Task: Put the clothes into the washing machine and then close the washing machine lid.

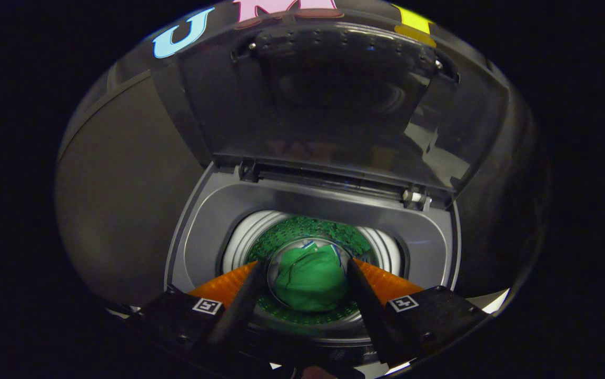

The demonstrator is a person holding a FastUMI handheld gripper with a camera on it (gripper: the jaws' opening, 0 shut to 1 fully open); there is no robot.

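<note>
Clothes (pixel 310 281) lie in drum beyond spread fingers (pixel 252 281).

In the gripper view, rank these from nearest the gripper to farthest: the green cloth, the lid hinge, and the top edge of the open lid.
Gripper, jaws open:
1. Green cloth, down in the drum, seen between the jaws.
2. Lid hinge, beyond the drum at the back of the opening, to one side.
3. Lid top edge, raised upright, farthest.
</note>
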